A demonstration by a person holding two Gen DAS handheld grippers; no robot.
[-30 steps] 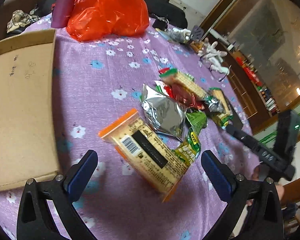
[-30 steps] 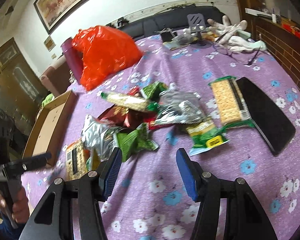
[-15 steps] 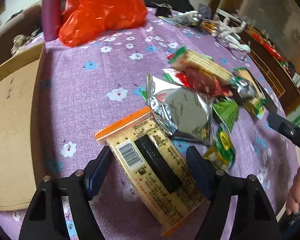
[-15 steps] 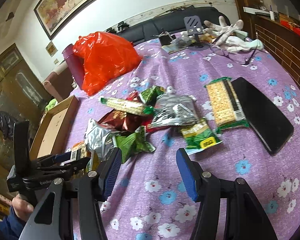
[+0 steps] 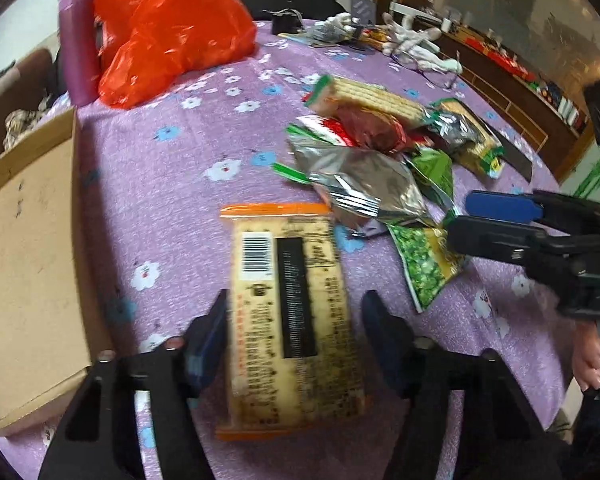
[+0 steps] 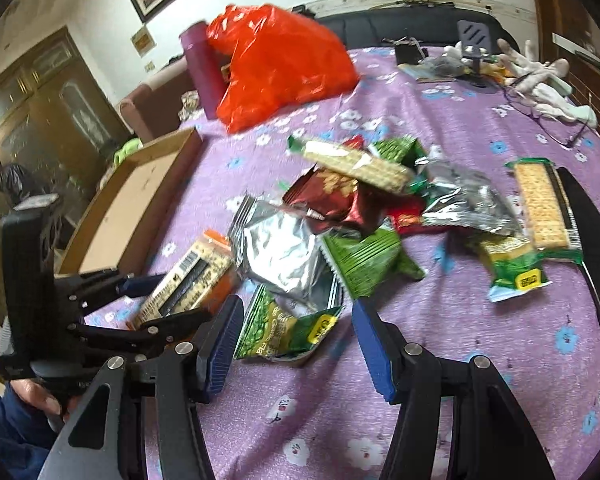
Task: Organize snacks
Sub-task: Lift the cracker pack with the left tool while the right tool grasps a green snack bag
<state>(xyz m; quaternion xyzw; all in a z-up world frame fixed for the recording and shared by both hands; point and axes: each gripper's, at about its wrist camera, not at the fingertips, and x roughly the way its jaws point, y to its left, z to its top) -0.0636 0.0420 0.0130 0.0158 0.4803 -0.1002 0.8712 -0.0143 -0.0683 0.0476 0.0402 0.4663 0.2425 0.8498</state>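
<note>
An orange-edged cracker packet [image 5: 288, 312] lies on the purple flowered cloth, between the fingers of my left gripper [image 5: 296, 328]. The jaws stand open on either side of it; the left pad [image 5: 210, 336] is at its edge. The packet also shows in the right wrist view [image 6: 188, 276], inside the left gripper [image 6: 156, 300]. My right gripper [image 6: 296, 344] is open and empty, straddling a green pea packet [image 6: 284, 332]. A pile of snacks lies beyond: a silver bag [image 6: 280, 248], a green bag [image 6: 364, 256], a dark red bag [image 6: 336, 196] and a long cracker pack [image 6: 352, 164].
An open cardboard box [image 5: 24, 248] sits at the left, also in the right wrist view [image 6: 132, 208]. A red plastic bag [image 6: 276, 64] and a purple cylinder [image 6: 200, 68] stand at the back. A black tray [image 6: 596, 240] and cracker pack [image 6: 540, 208] lie at the right. White gloves [image 6: 540, 80] lie far back.
My left gripper has moved forward over the orange-edged packet and its jaws have narrowed around it. My right gripper has moved left and forward to the green pea packet.
</note>
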